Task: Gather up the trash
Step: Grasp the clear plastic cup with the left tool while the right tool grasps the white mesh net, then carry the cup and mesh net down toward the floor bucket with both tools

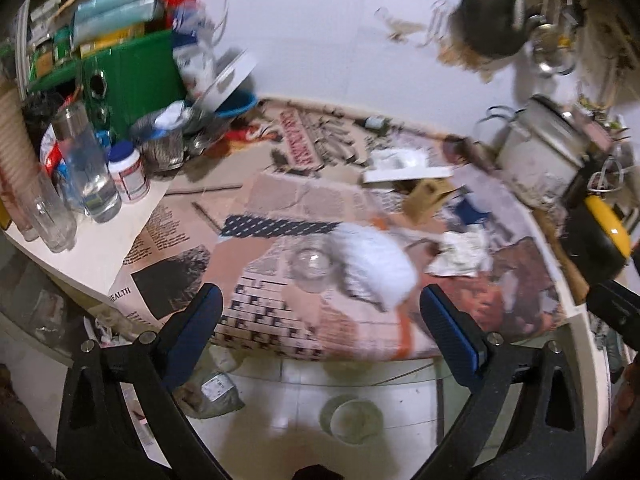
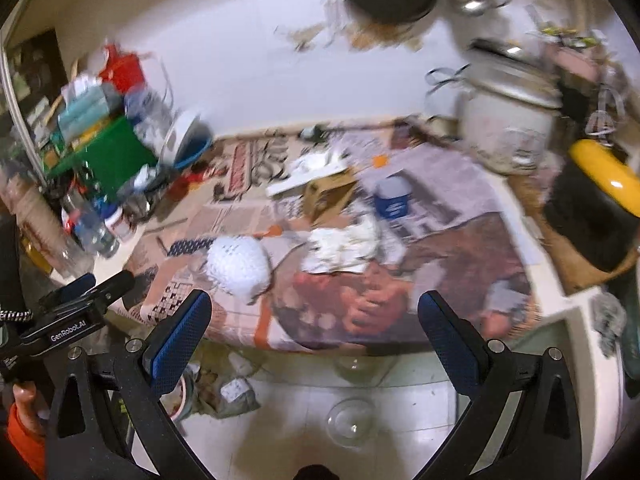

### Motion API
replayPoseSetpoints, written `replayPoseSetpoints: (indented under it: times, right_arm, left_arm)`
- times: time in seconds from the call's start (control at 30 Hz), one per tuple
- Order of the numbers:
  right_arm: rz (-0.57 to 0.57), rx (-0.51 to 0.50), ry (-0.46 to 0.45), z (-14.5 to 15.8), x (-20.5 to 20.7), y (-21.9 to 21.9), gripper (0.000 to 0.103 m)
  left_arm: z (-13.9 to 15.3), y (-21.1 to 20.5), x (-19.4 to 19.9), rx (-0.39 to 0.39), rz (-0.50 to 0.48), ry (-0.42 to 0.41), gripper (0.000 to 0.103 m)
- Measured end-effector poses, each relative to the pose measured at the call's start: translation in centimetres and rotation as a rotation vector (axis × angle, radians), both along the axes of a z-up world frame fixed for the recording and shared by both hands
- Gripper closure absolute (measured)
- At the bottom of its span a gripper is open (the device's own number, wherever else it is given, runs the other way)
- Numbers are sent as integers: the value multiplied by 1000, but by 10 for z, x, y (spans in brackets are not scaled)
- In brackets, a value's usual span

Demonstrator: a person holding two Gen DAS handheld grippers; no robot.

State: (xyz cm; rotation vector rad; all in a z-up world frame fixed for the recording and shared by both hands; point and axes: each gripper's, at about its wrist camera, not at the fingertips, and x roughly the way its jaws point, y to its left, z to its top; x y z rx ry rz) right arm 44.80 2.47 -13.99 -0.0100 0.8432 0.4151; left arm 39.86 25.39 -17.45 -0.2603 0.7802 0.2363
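We see the left hand-held gripper point(image 1: 320, 320) spread wide, holding nothing, off the front edge of the newspaper-covered counter point(image 1: 280, 312). The right hand-held gripper point(image 2: 314, 320) is likewise wide apart and empty. A white netted wad point(image 2: 238, 266) lies near the counter's front edge; crumpled paper point(image 2: 344, 248) lies just beside it.

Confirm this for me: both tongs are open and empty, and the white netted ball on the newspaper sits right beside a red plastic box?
Not quite. Both left tongs and right tongs are open and empty, and the white netted ball is on the newspaper, but the box is green and stands well away at the far left, as the right wrist view shows.
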Motion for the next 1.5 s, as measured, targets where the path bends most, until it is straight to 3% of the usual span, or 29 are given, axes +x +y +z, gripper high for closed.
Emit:
replayPoseSetpoints:
  times: [0.2,0.4,0.53,0.7,0.9,1.2,1.5]
  right_arm:
    - [108,-36,127,-52,40,55,11]
    - [166,9,276,-89,75,80,31]
    - [204,41,337,-105,92,91,49]
    - [240,52,340,-114,102,99,63]
    - [225,58,320,-110,109,92,90]
    - [125,48,261,-91,110,70,91]
    - [82,66,219,-74,98,61,91]
  left_arm:
    - [-41,33,23,-40,3,94,15]
    - [-71,46,37,-79,-1,152,24]
    - [-84,46,49,-94,-14,177,30]
    - [-90,49,68,-111,-32,181,31]
    - [-92,44,95,-97,-65,173,32]
    - [-106,47,123,-138,-92,175,50]
    - [-101,46,122,-116,-103,149,55]
